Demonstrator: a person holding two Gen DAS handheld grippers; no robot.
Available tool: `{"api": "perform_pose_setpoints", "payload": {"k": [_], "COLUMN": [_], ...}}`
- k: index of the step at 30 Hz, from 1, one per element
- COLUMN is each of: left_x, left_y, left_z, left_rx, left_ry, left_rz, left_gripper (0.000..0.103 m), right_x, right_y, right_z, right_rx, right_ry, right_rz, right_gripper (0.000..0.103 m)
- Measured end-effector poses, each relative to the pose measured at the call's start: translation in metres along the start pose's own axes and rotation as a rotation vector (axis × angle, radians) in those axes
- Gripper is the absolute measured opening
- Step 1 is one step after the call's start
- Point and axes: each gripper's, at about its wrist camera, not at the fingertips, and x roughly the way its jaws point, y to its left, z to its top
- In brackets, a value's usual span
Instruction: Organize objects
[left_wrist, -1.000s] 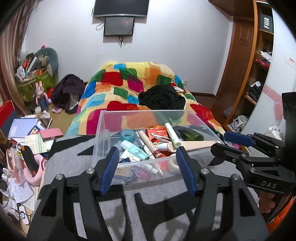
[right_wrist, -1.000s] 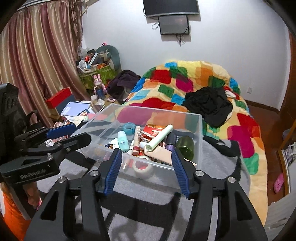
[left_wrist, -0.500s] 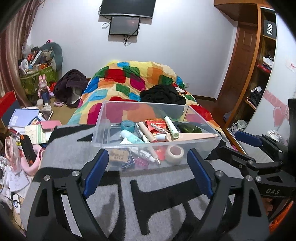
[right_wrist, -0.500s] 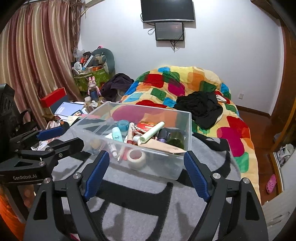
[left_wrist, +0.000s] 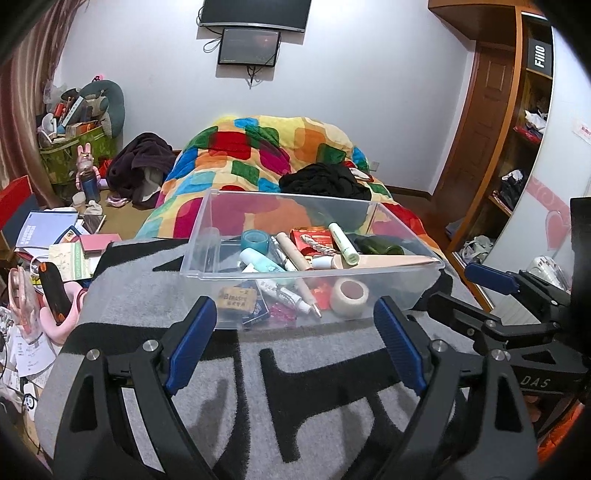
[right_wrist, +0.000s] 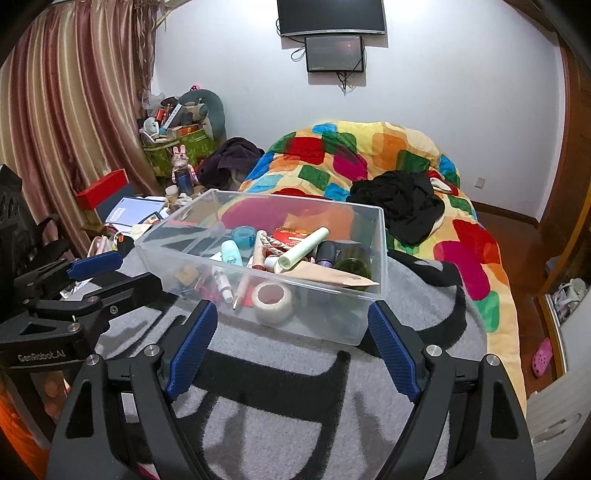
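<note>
messy bedroom. colourful patchwork quilt (left_wrist: 266, 155) on the bed behind, black garment (left_wrist: 325, 181) heaped on it, two screens (right_wrist: 332, 33) on the white wall, striped curtain (right_wrist: 74, 110) at left, books and papers (left_wrist: 48, 236) piled on the floor left of the bed. grey and black blanket (left_wrist: 295, 387) covers the near surface.

clear plastic bin (left_wrist: 388, 291) sits on the blanket, full of small stuff: white tape roll (left_wrist: 349, 297) against the near wall, teal tape roll (left_wrist: 255, 240) at back, light blue bottle (left_wrist: 260, 260), pale green tube (left_wrist: 343, 242) lying across the pile, red packet (left_wrist: 314, 238), dark green bottle (right_wrist: 352, 262) at the right end, pens and small tubes under them.

left gripper (left_wrist: 295, 343) level, pointing at the bin's near wall, blue pads spread wide, nothing between them. right gripper (right_wrist: 291, 347) same pose, fingers wide apart and empty, aimed at the bin's near right corner. each gripper shows in the other's view, side by side, close. bin is just ahead of both sets of fingertips, not touching; blanket strip between.
</note>
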Motion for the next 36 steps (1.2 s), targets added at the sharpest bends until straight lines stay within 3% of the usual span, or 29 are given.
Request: {"api": "perform_pose_setpoints", "payload": {"k": [12,36], "left_x": [-0.0029,-0.0038], "left_y": [-0.0028,-0.0023], "left_z": [0.0011,0.0007], "left_rx": [0.005,-0.004], "left_ry": [-0.002,0.021], "left_rz": [-0.008,-0.035], "left_gripper": [0.094,0.094], "right_x": [-0.0005,-0.003], "right_y": [-0.001,-0.0037], "right_z": [-0.0001,-0.0021], "right_rx": [0.007,0.024], "right_ry": [-0.002,-0.002], "right_rz": [0.001,0.002], "right_gripper": [0.082,0.082]}}
